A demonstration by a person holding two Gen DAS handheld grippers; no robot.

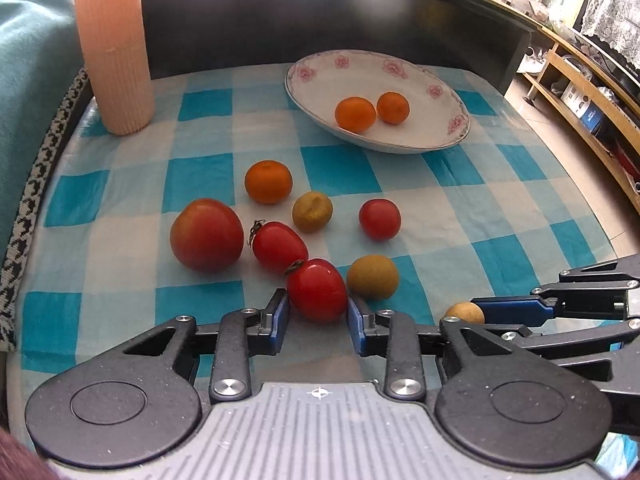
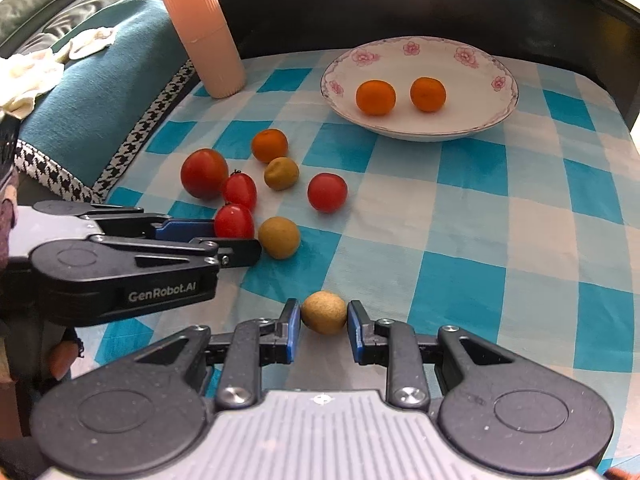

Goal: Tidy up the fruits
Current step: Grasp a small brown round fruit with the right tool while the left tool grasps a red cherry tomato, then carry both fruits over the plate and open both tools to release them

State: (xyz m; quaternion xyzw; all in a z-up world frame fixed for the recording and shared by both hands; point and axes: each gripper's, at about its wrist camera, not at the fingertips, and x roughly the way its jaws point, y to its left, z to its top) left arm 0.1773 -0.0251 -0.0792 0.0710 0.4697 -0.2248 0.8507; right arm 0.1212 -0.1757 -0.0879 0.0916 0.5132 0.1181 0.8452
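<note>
My left gripper (image 1: 318,314) is shut on a red cherry tomato (image 1: 316,290) that rests on the blue-checked cloth (image 1: 500,220). My right gripper (image 2: 323,322) is shut on a small brown round fruit (image 2: 323,312), low over the cloth near its front edge. Beyond them lie a large tomato (image 1: 207,235), a mandarin (image 1: 268,182), two more cherry tomatoes (image 1: 279,246) (image 1: 379,219) and two brown fruits (image 1: 312,212) (image 1: 372,277). A white flowered plate (image 1: 400,76) at the back right holds two mandarins (image 1: 355,114) (image 1: 393,108).
A tall pink ribbed container (image 1: 114,44) stands at the back left of the cloth. A teal cushion with a houndstooth border (image 1: 28,80) lies beside the table's left edge. The dark table rim (image 1: 280,20) runs behind the plate. Wooden shelves (image 1: 580,92) stand at the right.
</note>
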